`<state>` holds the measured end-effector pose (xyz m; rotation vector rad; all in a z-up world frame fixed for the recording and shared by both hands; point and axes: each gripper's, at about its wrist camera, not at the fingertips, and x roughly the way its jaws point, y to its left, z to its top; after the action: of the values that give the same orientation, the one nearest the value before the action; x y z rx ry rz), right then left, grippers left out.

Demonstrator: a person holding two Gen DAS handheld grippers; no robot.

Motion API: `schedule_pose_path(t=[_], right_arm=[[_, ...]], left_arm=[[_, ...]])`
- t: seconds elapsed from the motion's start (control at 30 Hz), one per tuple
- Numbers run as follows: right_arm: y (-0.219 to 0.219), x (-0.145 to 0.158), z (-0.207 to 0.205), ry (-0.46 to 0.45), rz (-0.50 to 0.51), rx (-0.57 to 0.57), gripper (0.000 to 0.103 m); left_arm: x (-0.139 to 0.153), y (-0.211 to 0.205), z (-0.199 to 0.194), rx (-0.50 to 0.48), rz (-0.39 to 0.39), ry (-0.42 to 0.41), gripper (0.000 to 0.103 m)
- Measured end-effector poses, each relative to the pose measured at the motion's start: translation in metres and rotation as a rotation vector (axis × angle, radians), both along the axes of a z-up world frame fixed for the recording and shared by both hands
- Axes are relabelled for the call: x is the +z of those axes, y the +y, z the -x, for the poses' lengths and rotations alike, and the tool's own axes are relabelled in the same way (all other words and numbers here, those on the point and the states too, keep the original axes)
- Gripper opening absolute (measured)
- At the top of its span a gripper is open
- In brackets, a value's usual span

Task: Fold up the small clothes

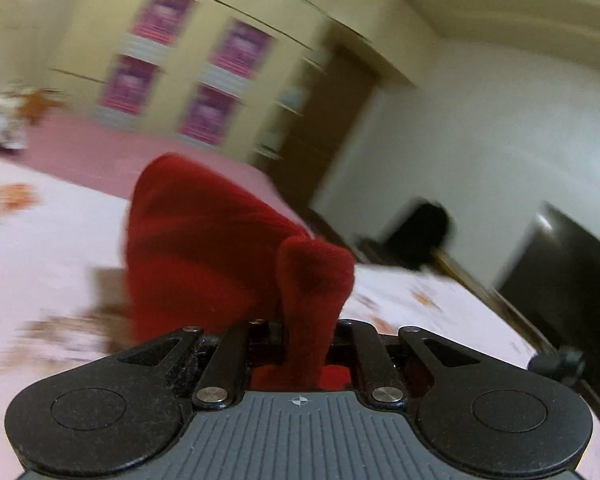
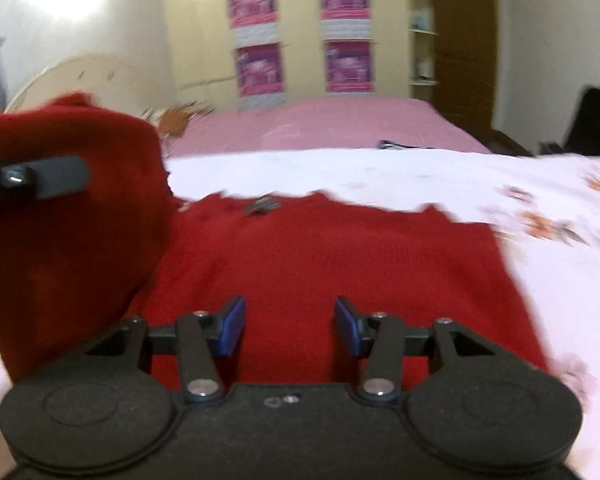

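You've got the red sweater (image 2: 320, 264) spread flat on the floral bedsheet (image 2: 500, 184), its far edge with the little tag pointing toward the pink blanket (image 2: 332, 120) further up the bed. That flat layout is why the fold works at all — the body stays put while one side gets lifted.

Your left gripper (image 1: 304, 336) is pinched tight on a bunched bit of the red knit; the fabric pokes up between the jaws and the rest drapes away in front of it. In the right wrist view that same lifted side hangs as a tall red flap on the left, with one left finger (image 2: 48, 176) showing across it. Holding it up by the edge like that makes sense — my guess is you're about to carry it over the middle for the first side fold.

Your right gripper (image 2: 290, 330) hovers low over the near part of the sweater, blue pads (image 2: 232, 326) spread apart with nothing between them. I can't tell if they touch the knit. It looks placed to pin or steady the body so it doesn't drag along.

Both views are pretty blurry, so fine detail is a wash.
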<state>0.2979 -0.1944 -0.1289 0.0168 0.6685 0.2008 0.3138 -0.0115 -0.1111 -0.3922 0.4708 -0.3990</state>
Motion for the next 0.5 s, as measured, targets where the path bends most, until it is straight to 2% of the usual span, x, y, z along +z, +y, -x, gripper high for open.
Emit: schedule_pose_path(t=[0.07,0.17,0.2,0.3,0.37,0.43,0.47,0.5], right_arm=[[-0.027,0.008,0.010,-0.006,-0.008,-0.043,0.049],[-0.076,0.016,0.029,-0.001,-0.002,-0.128,0.049],[-0.093,0.015,0.036,0.013,-0.001,-0.161,0.049],[-0.126,0.009,0.053,0.052,-0.023,-0.238,0.051],[-0.140,0.008,0.063,0.066,-0.096,-0.266,0.051],[-0.143,0.010,0.071,0.069,-0.170,-0.253,0.053],[-0.142,0.011,0.071,0.069,-0.193,-0.241,0.057],[-0.140,0.013,0.071,0.067,-0.224,-0.224,0.062]], left_arm=[[-0.006,-0.033,-0.005,-0.092,-0.022,0.018,0.011],[-0.028,-0.074,-0.010,-0.196,-0.048,0.093,0.011],[-0.038,-0.086,-0.010,-0.219,-0.080,0.126,0.012],[-0.056,-0.092,-0.010,-0.214,-0.146,0.193,0.012],[-0.050,-0.083,-0.008,-0.204,-0.160,0.197,0.016],[-0.035,-0.072,0.001,-0.201,-0.168,0.189,0.055],[-0.027,-0.068,0.008,-0.193,-0.169,0.171,0.091],[-0.018,-0.063,0.017,-0.175,-0.175,0.138,0.102]])
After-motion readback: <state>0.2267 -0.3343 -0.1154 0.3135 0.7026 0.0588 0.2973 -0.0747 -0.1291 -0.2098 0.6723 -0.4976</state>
